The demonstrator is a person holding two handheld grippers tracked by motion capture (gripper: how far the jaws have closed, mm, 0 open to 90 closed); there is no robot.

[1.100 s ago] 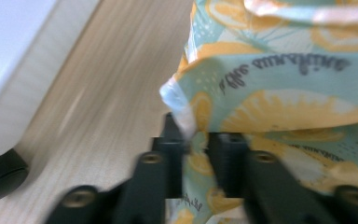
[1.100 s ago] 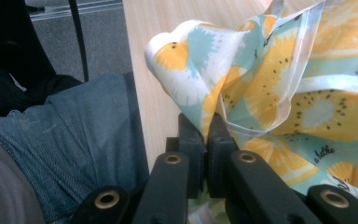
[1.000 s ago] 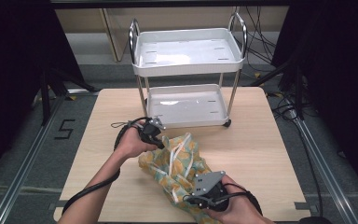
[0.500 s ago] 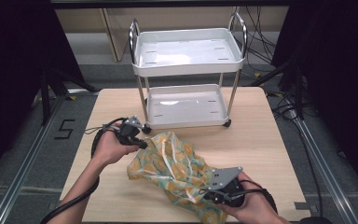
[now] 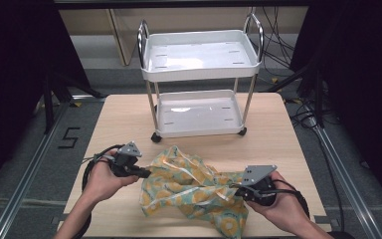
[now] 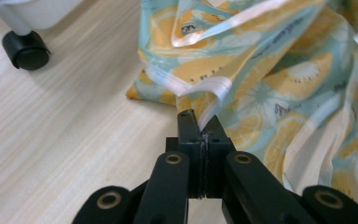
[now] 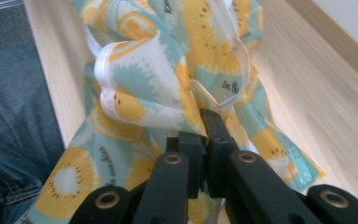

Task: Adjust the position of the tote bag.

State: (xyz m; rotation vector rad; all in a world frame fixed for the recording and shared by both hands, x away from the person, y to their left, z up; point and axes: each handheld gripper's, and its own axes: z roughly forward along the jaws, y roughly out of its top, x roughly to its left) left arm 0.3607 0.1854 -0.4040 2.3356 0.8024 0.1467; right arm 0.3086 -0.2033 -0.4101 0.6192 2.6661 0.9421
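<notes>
A crumpled cloth (image 5: pixel 194 191) printed with yellow citrus slices on pale teal, with a white hem, lies on the wooden table (image 5: pixel 278 139) near its front edge. My left gripper (image 5: pixel 146 173) is shut on the cloth's left edge; in the left gripper view its jaws pinch the white hem (image 6: pixel 200 114) of the cloth (image 6: pixel 279 79). My right gripper (image 5: pixel 235 189) is shut on the cloth's right side, and the right gripper view has its jaws clamped on a fold of the cloth (image 7: pixel 168 74). The fabric is drawn out between the two grippers.
A white two-tier trolley (image 5: pixel 199 74) on black castors stands at the back middle of the table; one castor (image 6: pixel 26 50) is near the left gripper. Bare wood lies to either side of the cloth. A denim-clad leg (image 7: pixel 14 140) is below the table edge.
The two grippers have moved apart, the left one to the left and the right one to the right, pulling the bunched cloth wider between them.
</notes>
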